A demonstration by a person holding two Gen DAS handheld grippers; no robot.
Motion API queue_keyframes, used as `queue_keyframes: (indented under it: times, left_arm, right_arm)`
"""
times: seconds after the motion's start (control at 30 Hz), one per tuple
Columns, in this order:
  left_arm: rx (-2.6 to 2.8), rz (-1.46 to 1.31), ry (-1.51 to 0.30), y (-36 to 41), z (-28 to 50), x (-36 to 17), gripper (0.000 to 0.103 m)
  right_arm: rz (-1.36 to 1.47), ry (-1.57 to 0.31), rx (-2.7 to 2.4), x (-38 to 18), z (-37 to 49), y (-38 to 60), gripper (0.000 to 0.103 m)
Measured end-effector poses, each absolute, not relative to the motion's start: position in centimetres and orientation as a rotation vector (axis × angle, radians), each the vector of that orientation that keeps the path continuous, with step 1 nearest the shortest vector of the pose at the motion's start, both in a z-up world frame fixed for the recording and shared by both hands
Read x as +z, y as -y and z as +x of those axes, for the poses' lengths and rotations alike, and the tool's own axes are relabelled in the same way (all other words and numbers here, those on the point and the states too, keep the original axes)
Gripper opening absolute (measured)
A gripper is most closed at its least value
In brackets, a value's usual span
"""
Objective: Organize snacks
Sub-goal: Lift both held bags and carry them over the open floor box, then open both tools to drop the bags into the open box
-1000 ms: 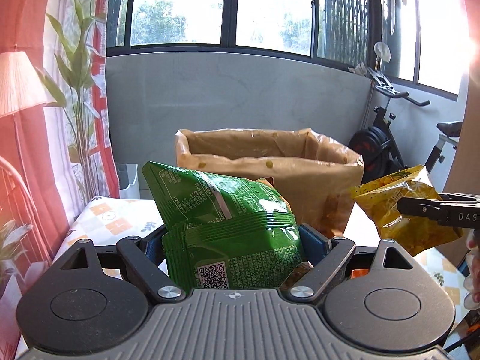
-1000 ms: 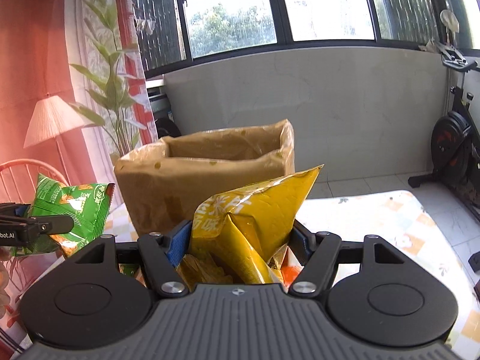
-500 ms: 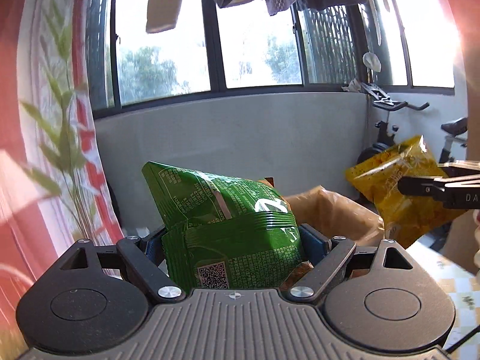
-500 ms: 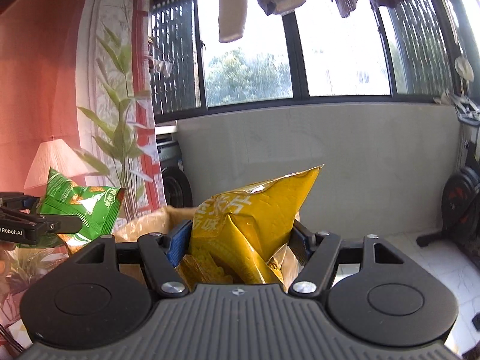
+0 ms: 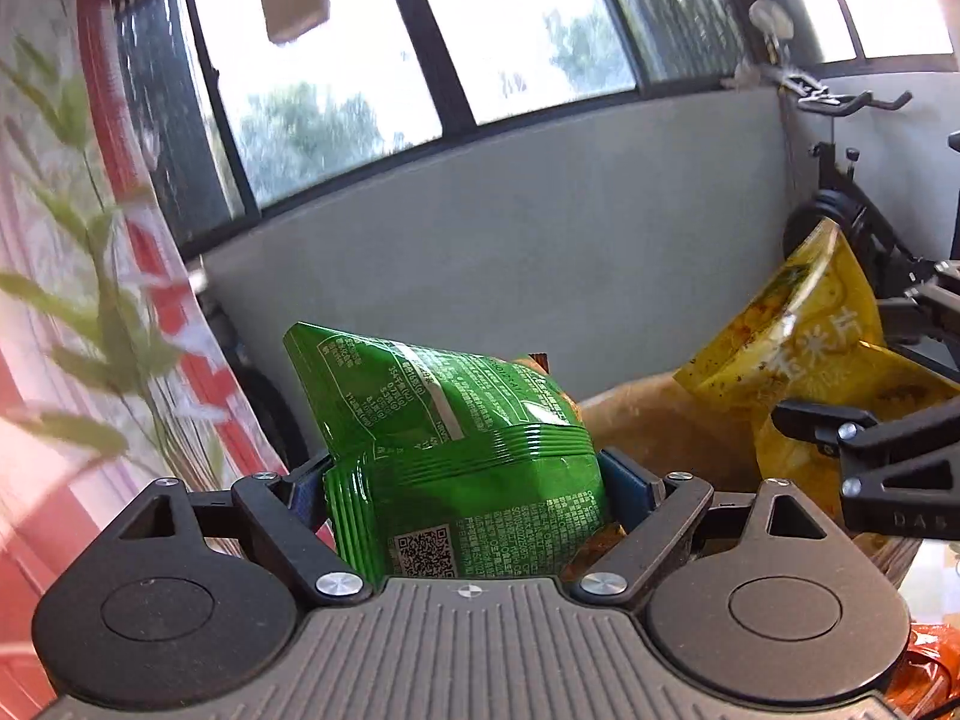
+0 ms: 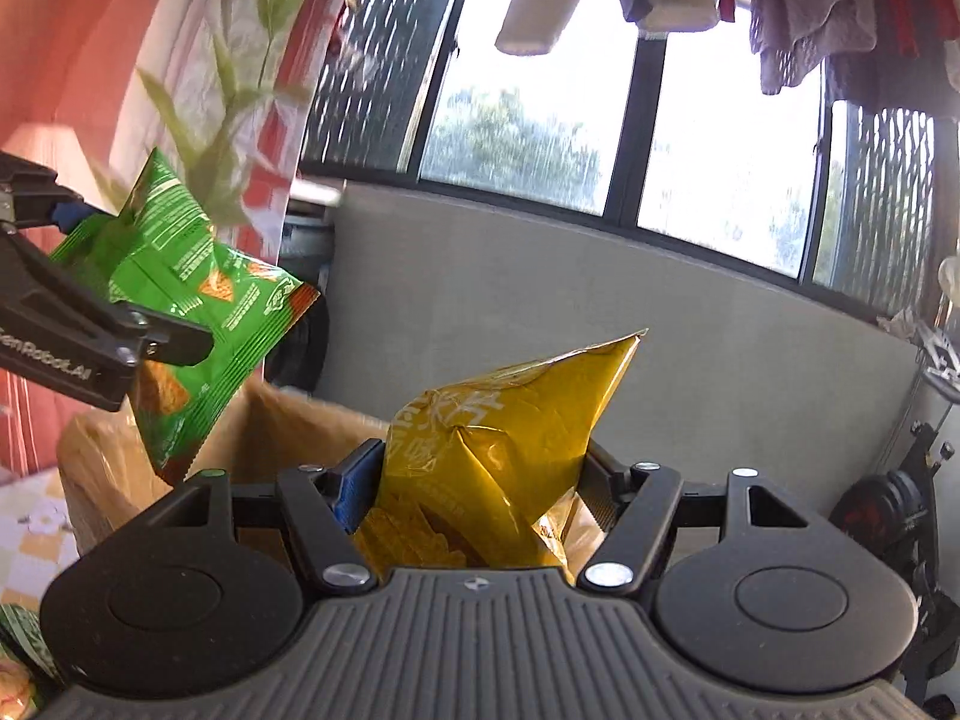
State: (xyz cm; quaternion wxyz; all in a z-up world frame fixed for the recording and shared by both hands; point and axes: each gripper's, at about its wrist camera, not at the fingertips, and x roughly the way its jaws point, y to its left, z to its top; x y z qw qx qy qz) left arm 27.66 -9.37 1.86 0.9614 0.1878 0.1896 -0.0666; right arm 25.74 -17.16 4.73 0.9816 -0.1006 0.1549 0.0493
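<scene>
My left gripper is shut on a green snack bag and holds it in the air. It also shows in the right wrist view, above the left rim of the brown paper bag. My right gripper is shut on a yellow snack bag, held over the paper bag's open mouth. In the left wrist view the yellow snack bag hangs at the right above the brown paper bag.
A grey low wall under windows stands behind. An exercise bike is at the right. A plant and red-white curtain are at the left. Laundry hangs overhead. An orange packet lies low right.
Both grippers have risen with their bags and moved closer together over the paper bag. The views have tilted, and the paper bag now sits low in both.
</scene>
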Motion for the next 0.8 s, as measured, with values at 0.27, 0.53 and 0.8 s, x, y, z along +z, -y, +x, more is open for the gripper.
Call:
queue_keyframes:
  times: [0.27, 0.53, 0.8]
  left_arm:
    - [-0.191, 0.203, -0.511, 7.0, 30.0, 0.5, 0.095]
    - [-0.197, 0.137, -0.487, 5.6, 28.9, 1.7, 0.096]
    - [-0.187, -0.018, -0.457, 1.5, 25.4, 3.7, 0.095]
  right_arm:
    - [-0.048, -0.448, 0.099, 2.9, 27.4, 18.8, 0.076]
    - [0.108, -0.447, 0.085, 4.2, 25.9, 21.6, 0.081]
    - [0.140, -0.402, 0.147, 5.6, 21.6, 23.1, 0.081]
